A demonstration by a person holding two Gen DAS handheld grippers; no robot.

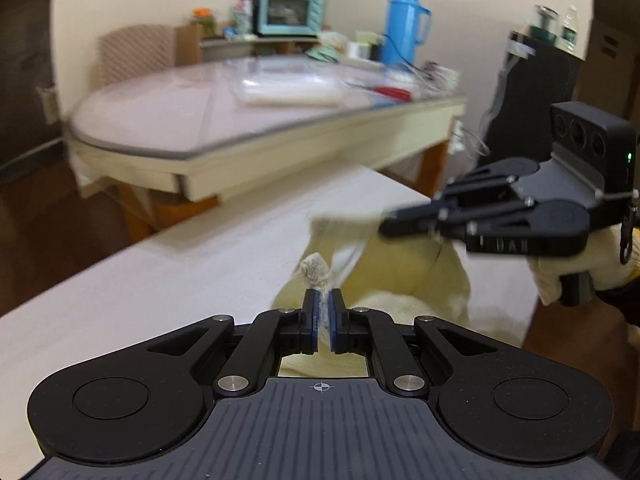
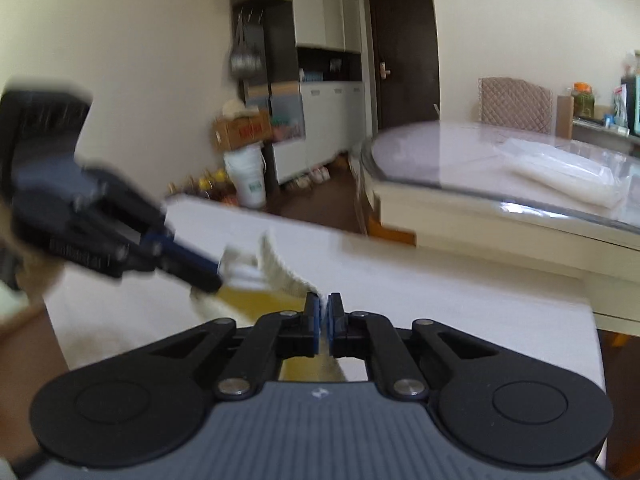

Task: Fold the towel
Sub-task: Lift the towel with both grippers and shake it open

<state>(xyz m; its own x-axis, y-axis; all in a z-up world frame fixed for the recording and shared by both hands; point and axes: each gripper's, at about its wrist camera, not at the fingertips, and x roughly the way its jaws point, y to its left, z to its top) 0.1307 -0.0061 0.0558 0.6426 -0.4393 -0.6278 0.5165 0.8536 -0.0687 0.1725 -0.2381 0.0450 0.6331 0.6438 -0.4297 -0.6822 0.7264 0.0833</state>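
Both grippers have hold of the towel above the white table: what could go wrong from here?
1. The left gripper pinches only a small bunched corner of the towel; it might slip out.
2. The right gripper also grips just the cloth's edge, so a sideways pull could free it.
3. The towel sags crumpled on the white table, so the fold may come out uneven.

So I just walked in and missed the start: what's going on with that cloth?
A person is folding a pale yellow towel on a white table, using a handheld gripper in each hand. The left gripper is shut on one corner of the towel, and the right gripper is shut on another part of its edge. Both pinched parts are lifted off the table, while the rest of the towel lies bunched below. The fold is not finished.
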